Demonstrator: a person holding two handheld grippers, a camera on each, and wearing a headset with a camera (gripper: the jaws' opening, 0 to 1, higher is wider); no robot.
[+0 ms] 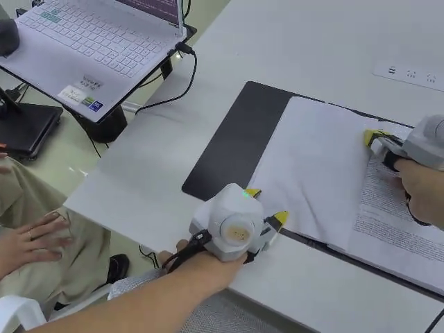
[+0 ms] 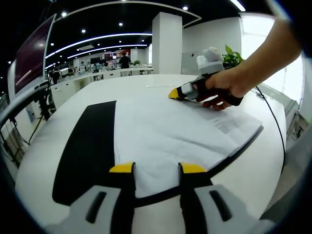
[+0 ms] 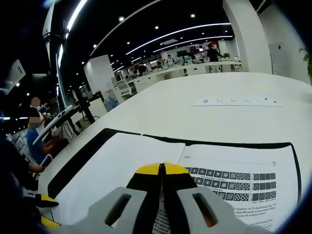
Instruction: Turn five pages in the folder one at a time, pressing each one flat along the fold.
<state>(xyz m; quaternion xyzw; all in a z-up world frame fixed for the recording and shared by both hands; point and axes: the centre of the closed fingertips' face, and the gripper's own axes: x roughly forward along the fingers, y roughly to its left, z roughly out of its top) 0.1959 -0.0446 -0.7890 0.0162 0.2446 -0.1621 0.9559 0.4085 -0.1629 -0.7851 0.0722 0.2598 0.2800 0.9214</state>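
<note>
The folder lies open on the white table, its black cover (image 1: 232, 142) spread to the left. A blank white page (image 1: 312, 166) lies turned over the middle, and a printed page (image 1: 399, 222) sits on the right. My left gripper (image 1: 266, 206) is open at the folder's near edge, its yellow tips either side of the blank page's edge (image 2: 156, 175). My right gripper (image 1: 375, 138) is shut with nothing between its jaws, its tip down on the paper by the fold (image 3: 181, 151). It also appears far across the page as the right gripper (image 2: 176, 94).
A white laptop (image 1: 104, 41) on a black stand sits at the back left, with a black cable (image 1: 170, 94) running onto the table. A socket strip (image 1: 409, 73) is set into the table at the back right. Someone's hand (image 1: 28, 239) rests off the table's left edge.
</note>
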